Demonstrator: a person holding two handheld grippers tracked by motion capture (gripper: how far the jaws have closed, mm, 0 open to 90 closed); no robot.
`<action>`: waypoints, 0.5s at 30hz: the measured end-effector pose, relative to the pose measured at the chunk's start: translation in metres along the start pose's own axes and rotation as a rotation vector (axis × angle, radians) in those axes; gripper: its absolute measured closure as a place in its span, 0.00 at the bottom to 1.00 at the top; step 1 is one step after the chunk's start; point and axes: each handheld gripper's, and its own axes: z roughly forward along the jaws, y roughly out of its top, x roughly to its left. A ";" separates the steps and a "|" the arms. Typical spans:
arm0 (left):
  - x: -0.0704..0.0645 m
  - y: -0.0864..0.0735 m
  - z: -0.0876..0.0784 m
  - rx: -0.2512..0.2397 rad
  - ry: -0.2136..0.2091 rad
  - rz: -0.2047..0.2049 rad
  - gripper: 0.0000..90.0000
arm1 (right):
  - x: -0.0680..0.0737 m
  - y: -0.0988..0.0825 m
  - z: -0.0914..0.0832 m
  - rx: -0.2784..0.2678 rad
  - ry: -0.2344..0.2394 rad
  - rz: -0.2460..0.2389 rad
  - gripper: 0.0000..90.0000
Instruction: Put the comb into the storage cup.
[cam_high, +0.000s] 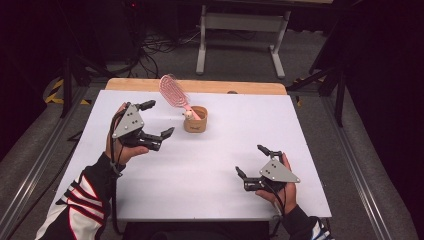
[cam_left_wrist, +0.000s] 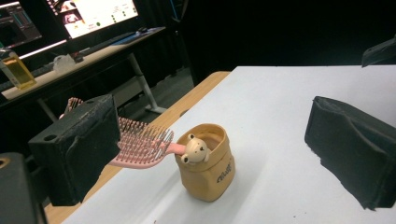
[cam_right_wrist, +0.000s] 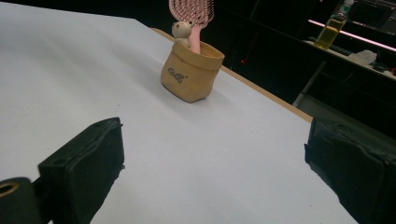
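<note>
I see the tan pot (cam_high: 195, 120) upright near the far middle of the white table (cam_high: 215, 165), with the pink hairbrush (cam_high: 173, 91) standing in it, head leaning out over the rim. My left gripper (cam_high: 156, 119) sits just beside the pot, jaws wide, holding nothing. My right gripper (cam_high: 251, 161) is well apart, also wide and empty.

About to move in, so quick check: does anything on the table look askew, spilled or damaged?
Nothing spilled or damaged. The pink hairbrush stands handle-down in the tan pouch, leaning out over its rim toward the far edge. Both grippers, left and right, are open and apart from it.
</note>
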 end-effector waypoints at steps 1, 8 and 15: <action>0.000 0.000 -0.001 -0.002 0.002 0.001 0.05 | 0.000 0.000 0.000 0.000 0.002 -0.001 0.06; -0.002 -0.004 -0.005 -0.007 -0.007 0.001 0.05 | 0.001 0.000 0.000 0.001 0.003 -0.003 0.06; -0.004 -0.008 -0.010 -0.010 -0.016 -0.004 0.06 | 0.002 0.001 0.001 0.001 0.006 -0.013 0.06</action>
